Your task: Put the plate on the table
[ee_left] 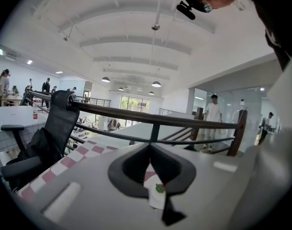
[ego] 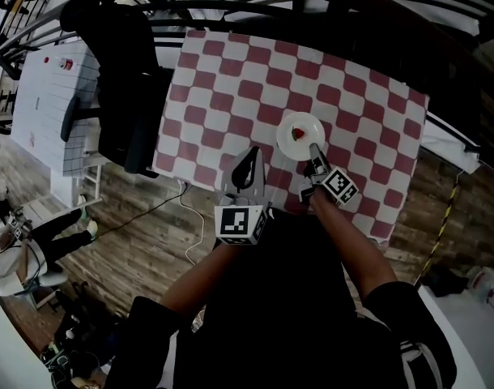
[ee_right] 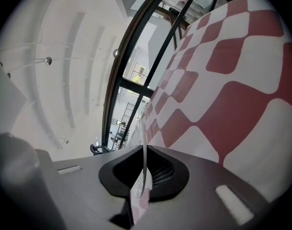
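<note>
one pinch, one idle | my right claw nips the plate by its near rim, level so the red fruit won't slide | plate low at the desk, contact unclear | left claw pressed together, empty, aside

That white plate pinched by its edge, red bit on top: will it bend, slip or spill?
The plate looks thin but rigid, so bending seems unlikely. Pinched at one rim by the right gripper, it may droop or slip. The red piece could slide off if tilted.
</note>
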{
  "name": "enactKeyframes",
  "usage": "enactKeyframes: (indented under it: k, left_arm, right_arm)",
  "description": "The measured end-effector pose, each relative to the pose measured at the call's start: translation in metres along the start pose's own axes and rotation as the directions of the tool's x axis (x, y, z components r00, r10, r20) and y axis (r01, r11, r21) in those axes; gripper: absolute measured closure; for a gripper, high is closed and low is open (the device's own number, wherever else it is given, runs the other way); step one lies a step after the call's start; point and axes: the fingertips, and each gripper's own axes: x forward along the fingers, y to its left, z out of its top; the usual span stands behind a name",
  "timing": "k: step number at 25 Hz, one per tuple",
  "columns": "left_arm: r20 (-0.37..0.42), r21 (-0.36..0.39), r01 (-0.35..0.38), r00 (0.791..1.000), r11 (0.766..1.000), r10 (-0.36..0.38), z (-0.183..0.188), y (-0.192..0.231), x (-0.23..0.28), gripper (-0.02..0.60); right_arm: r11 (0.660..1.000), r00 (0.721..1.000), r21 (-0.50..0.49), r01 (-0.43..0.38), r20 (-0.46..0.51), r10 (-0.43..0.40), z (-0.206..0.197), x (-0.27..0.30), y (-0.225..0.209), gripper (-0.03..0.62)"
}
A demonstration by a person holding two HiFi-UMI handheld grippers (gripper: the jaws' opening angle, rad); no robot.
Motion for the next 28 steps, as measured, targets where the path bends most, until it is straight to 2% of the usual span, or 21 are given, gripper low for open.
enactKeyframes:
  k: [9,14,19,23,28]
  left_arm:
    - [-0.021,-0.008,-0.049,0.999,0.999,0.049,-0.002,0.008,-0.007,0.572]
    - [0.008,0.061,-0.054,0.999,0.997,0.054,-0.003,0.007,-0.014,0.572]
    - [0.021,0.037,-0.056,0.998,0.998,0.055,-0.003,0.003,-0.018,0.572]
    - [0.010,0.056,-0.053,0.999,0.997,0.053,-0.005,0.002,-0.020,0.572]
    - [-0.014,0.018,-0.088,0.996,0.996,0.088,-0.012,0.007,-0.024,0.572]
  right_arm:
    - [0.999,0.998,0.013,0.033,-0.056,-0.032,-0.008,0.011,-0.021,0.579]
    - [0.997,0.994,0.029,0.074,-0.077,-0.071,-0.010,0.014,-0.035,0.577]
    - [0.992,0.989,0.055,0.110,-0.102,-0.104,-0.015,0.014,-0.043,0.577]
    - [0.987,0.985,0.086,0.133,-0.119,-0.123,-0.017,0.014,-0.048,0.576]
    - [0.984,0.979,0.060,0.169,-0.124,-0.161,-0.020,0.015,-0.050,0.576]
